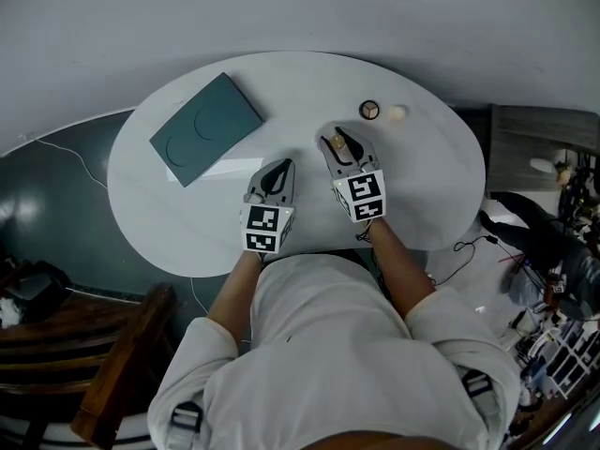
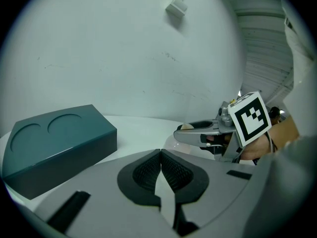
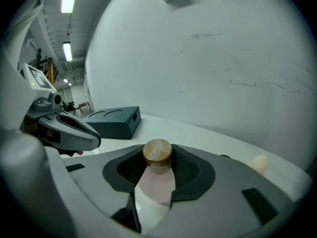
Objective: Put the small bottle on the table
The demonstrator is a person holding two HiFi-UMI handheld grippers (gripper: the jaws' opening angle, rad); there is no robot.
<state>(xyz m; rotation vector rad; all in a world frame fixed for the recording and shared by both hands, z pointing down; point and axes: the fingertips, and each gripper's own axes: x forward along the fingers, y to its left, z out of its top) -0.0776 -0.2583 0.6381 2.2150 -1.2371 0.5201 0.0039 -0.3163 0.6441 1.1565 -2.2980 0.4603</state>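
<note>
plainly, the right gripper [image 3: 158,166] is clamped on the small bottle [image 3: 156,182], its ribbed pads [image 3: 187,168] pressing on the neck from either side. the bottle is pale, pinkish and translucent, closed by a round wooden stopper [image 3: 158,152] that stands just above the pads; what it holds cannot be made out, and its base is hidden, so i cannot tell whether it touches the table [image 1: 422,186]. in the head view it sits over the middle of the white oval table, towards the far edge. the left gripper [image 2: 161,168] hangs just beside it with its jaws together and nothing between them. a teal box [image 1: 206,127] lies at the far left, two round recesses in its top, its inside unseen. beyond the bottle lie a dark ring [image 1: 369,110] and a cream lump [image 1: 397,113], side by side.
</note>
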